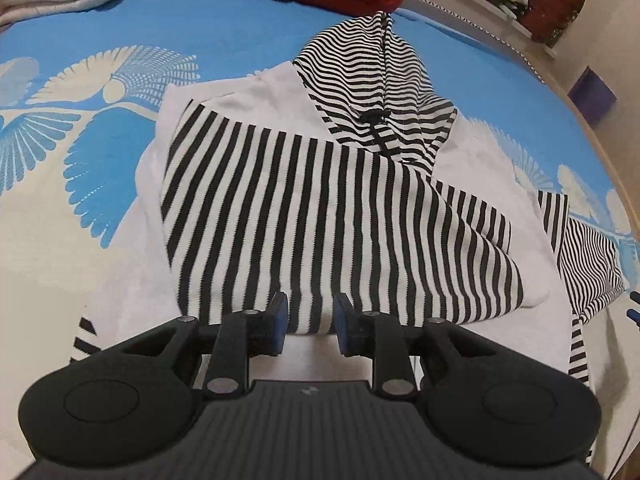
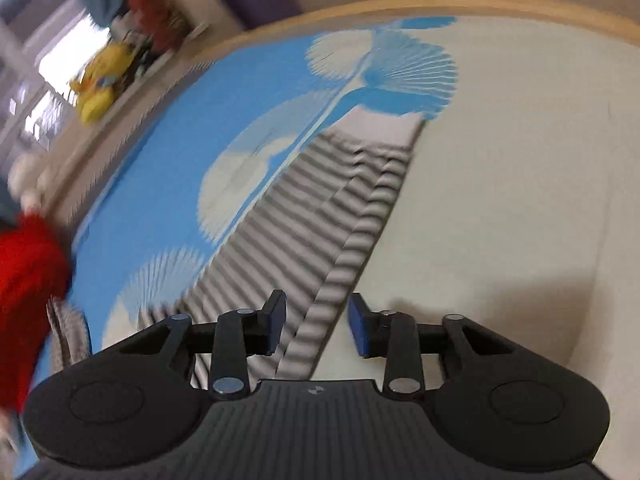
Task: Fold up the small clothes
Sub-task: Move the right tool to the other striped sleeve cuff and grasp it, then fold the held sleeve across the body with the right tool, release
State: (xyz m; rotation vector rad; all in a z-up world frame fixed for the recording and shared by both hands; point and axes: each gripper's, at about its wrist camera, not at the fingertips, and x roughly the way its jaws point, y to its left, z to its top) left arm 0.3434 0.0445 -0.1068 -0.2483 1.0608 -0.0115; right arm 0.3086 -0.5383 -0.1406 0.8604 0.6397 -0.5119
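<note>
We have a small hooded top of white knit cloth with black-and-white striped sleeves and hood (image 1: 320, 200) lying flat on the blue bedsheet printed with pale fan-shaped leaves (image 1: 100, 40). One broad-striped sleeve is already laid across its white body, and the other sleeve (image 1: 588, 264) trails off to the side. The left hand-held gripper (image 1: 308, 320) hangs over the near edge of the folded sleeve with its blue pads apart, holding nothing. The right hand-held gripper (image 2: 316, 328), seen through motion blur, is likewise parted and empty above the striped sleeve cloth (image 2: 320, 220).

We judge the garment light, limp and stretchy; it will sag and slide over itself rather than hold a crease. We would pinch it at a cuff, a seam or the hem, where the layers are thicker, and keep both hands low so the fold does not drag open.
</note>
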